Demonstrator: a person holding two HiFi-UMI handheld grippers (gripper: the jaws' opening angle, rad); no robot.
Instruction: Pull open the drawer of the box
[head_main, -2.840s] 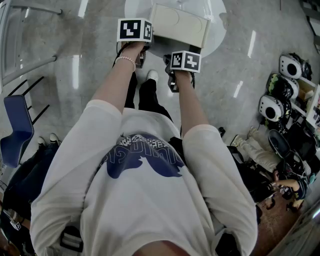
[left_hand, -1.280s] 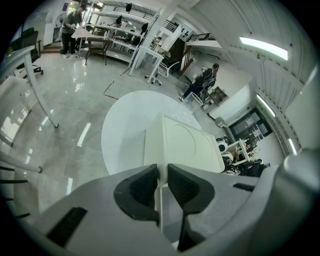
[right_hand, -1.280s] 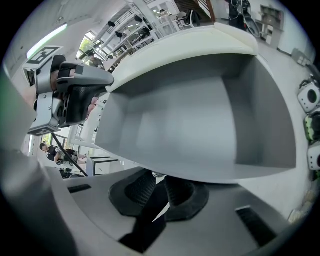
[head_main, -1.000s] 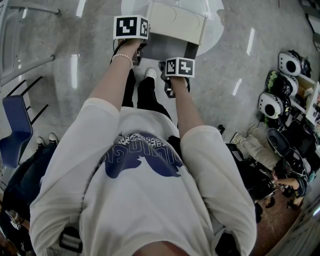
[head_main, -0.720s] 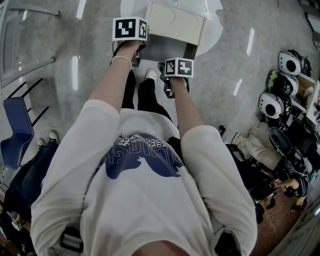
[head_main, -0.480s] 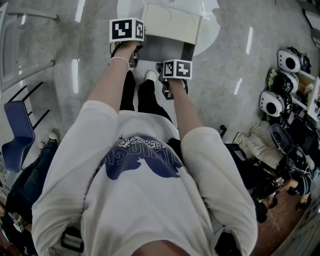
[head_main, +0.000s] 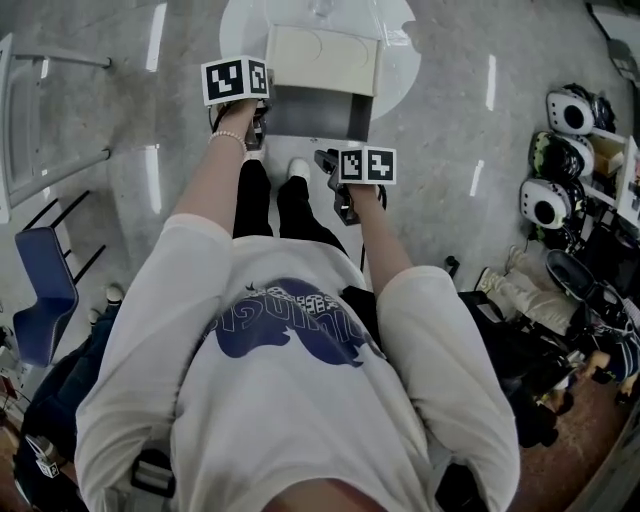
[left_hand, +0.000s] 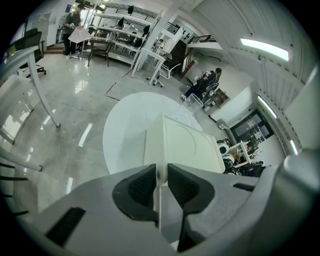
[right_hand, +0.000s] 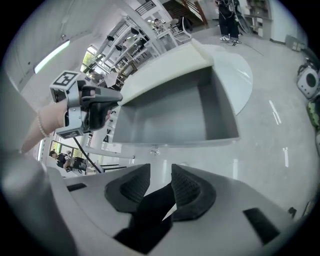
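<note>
The left gripper (left_hand: 161, 174) is clenched on the near corner edge of the cream box (left_hand: 185, 142), which stands straight ahead of its jaws on a round white table (left_hand: 122, 130). The right gripper (right_hand: 161, 175) has just been opening its jaws and grasps nothing. Just ahead of them, untouched, is the small knob (right_hand: 155, 150) of the grey drawer (right_hand: 170, 117), which is drawn out of the box.

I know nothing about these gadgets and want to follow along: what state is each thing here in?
Box: upright on the round table.
Drawer: pulled out, empty.
Left gripper: shut on the Box's edge.
Right gripper: jaws have just been opening, nothing between them, clear of the Drawer's knob.
</note>
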